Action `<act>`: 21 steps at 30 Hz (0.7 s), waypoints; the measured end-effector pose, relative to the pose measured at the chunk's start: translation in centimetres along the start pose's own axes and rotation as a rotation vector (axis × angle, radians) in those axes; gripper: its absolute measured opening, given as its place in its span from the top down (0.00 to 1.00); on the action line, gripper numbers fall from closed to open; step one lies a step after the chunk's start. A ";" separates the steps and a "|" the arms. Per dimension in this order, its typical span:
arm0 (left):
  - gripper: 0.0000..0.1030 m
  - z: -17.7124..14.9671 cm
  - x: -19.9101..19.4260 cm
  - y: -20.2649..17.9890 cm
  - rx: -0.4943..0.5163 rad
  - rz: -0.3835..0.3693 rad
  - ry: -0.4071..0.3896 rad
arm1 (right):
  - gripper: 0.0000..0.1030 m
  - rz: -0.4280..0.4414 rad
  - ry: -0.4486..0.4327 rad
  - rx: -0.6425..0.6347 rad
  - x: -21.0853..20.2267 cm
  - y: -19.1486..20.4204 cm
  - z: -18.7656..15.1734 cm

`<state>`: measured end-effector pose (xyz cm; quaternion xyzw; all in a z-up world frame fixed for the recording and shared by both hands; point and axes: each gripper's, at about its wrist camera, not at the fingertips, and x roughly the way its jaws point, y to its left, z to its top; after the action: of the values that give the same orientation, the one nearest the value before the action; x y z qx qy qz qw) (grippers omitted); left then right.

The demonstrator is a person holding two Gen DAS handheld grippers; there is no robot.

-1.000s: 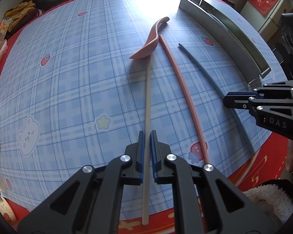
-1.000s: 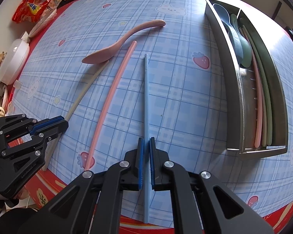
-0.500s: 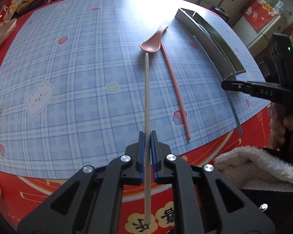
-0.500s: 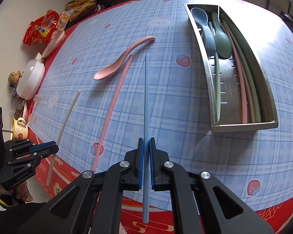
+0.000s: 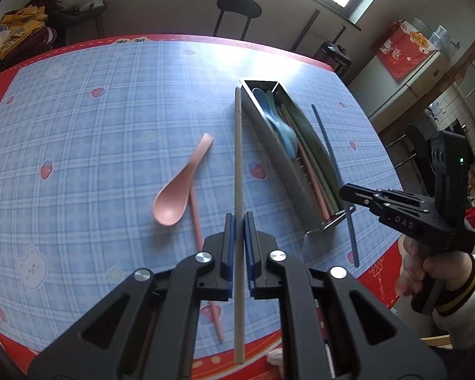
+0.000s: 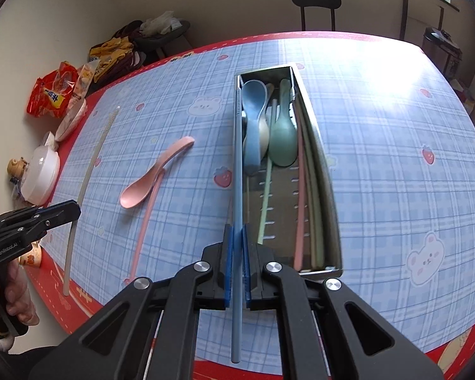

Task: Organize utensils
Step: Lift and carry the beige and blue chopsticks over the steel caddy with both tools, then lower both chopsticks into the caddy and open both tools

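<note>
The left gripper (image 5: 239, 237) was clamped on a beige chopstick (image 5: 238, 171), the right gripper (image 6: 236, 247) on a blue chopstick (image 6: 237, 171). Both chopsticks pointed toward 12 o'clock beside the steel utensil tray (image 6: 327, 190). The pink spoon (image 6: 148, 180) and pink chopstick (image 6: 144, 221) lay on the table at its 9 o'clock.

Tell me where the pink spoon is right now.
The pink spoon lies on the tablecloth, left of the metal tray, its bowl resting over the pink chopstick.

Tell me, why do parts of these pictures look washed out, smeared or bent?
Left wrist view: window glare whitens the tablecloth, and the metal tray looks motion-smeared. Right wrist view: glare bleaches the far right corner, the fisheye lens curves the table's edges, and the tray looks sharp.
</note>
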<state>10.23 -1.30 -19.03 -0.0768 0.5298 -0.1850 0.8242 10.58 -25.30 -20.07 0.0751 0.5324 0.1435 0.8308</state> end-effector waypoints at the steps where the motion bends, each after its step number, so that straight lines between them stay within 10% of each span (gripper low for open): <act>1: 0.90 1.0 0.7 -0.7 -0.007 -0.016 0.005 | 0.94 -0.008 -0.004 -0.003 0.0 -0.4 0.6; 21: 0.90 11.8 16.2 -5.4 -0.231 -0.115 0.155 | 0.94 -0.071 0.068 -0.022 5.0 -3.9 5.9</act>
<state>25.64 -13.37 -25.96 -0.1868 0.6044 -0.1751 0.7544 18.55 -27.19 -23.00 0.0420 0.5611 0.1222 0.8176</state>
